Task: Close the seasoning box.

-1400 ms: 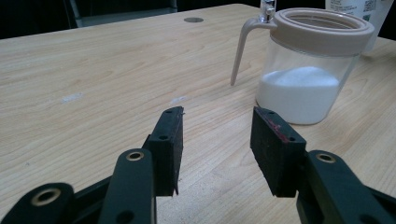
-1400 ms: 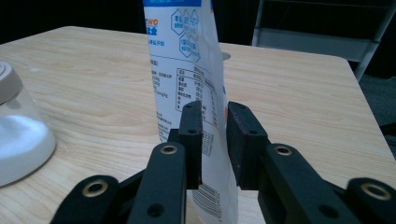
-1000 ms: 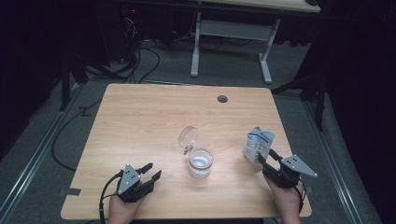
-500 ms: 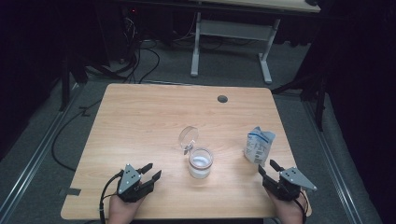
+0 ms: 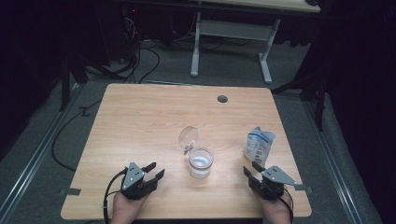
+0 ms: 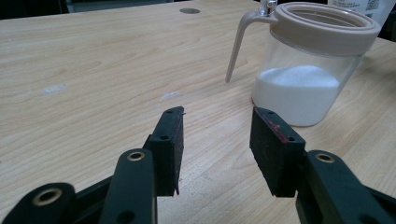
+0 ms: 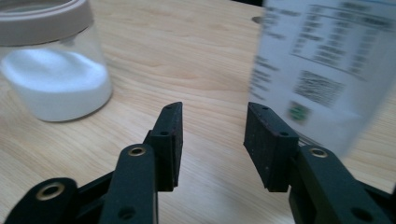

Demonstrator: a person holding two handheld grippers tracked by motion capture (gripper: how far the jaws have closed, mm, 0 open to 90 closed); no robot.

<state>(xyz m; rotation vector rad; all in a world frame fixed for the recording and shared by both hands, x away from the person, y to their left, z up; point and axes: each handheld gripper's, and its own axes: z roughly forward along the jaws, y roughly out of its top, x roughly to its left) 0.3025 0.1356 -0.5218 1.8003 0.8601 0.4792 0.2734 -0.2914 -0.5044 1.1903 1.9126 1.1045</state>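
A clear jar (image 5: 201, 163) with a beige rim and open hinged lid (image 5: 188, 137) stands mid-table, partly full of white powder (image 6: 299, 93). A white and blue pouch (image 5: 259, 145) stands upright to its right. My left gripper (image 5: 153, 171) rests open near the front left, short of the jar (image 6: 317, 60). My right gripper (image 5: 252, 169) sits near the front right, just in front of the pouch (image 7: 322, 70), apart from it. Its jaws have just been closing and stand open with nothing between them. The jar (image 7: 51, 65) lies ahead on its left.
The wooden table (image 5: 140, 121) has a round cable hole (image 5: 222, 99) near its far edge. A white desk frame (image 5: 233, 42) and cables lie on the floor beyond. Dark floor surrounds the table edges.
My right gripper has let go of the pouch and drawn back toward the front edge, its jaws narrower. The pouch stays standing. The left gripper has not moved.
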